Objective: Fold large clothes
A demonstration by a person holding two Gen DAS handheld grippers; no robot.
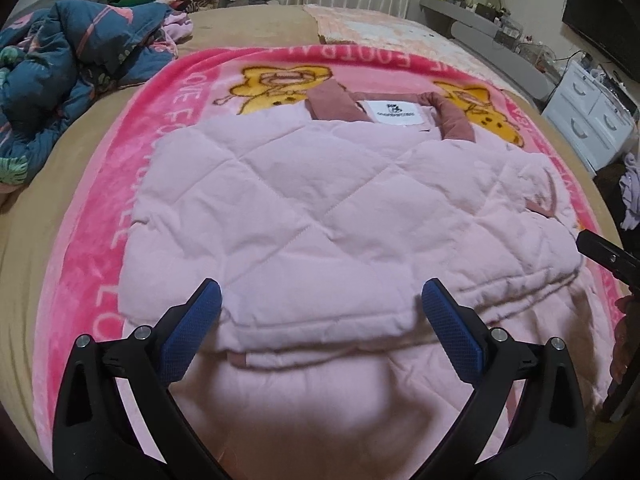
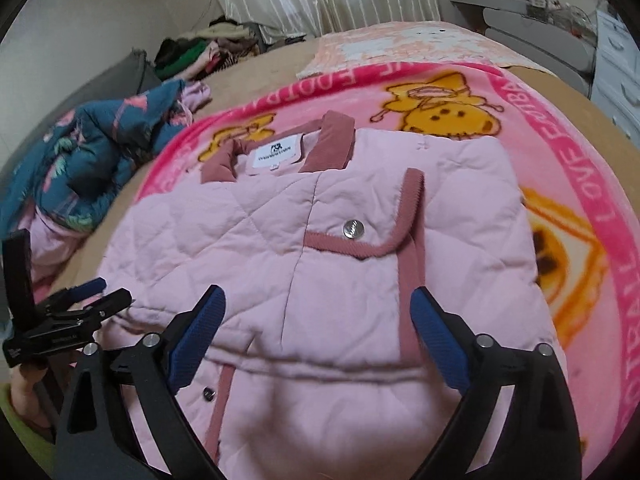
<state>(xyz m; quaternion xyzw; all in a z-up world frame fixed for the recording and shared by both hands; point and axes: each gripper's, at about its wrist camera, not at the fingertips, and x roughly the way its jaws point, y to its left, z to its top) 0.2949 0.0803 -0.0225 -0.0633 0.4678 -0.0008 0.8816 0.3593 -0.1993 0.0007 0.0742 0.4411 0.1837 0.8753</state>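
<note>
Pink quilted jacket (image 1: 304, 208) lies flat on the pink cartoon blanket (image 1: 160, 128) spread over the tan bed (image 1: 48, 184), collar at the far end, hem toward the near edge. Sides appear folded inward over the body; the sleeves are hidden under those folds. White neck label (image 1: 396, 112) is visible inside the darker pink collar (image 2: 334, 142), but its print is too small to read. Right-wrist view shows a pocket flap with a metal snap (image 2: 353, 228) on the top layer and a second snap (image 2: 208, 393) low near the front edge. Left gripper (image 1: 320, 296) hovers over the near left part of the jacket, jaws spread wide, nothing between the blue pads (image 1: 192, 332). Right gripper (image 2: 316, 300) sits over the near right part, jaws likewise spread and empty. The nearest hem area is shadowed and blurred in both views; contact with the fabric cannot be judged. Blanket lettering is partly cut off by the jacket. A blue floral quilt (image 1: 68, 64) is bunched at far left; the clothes pile (image 2: 200, 48) beyond it is indistinct.
</note>
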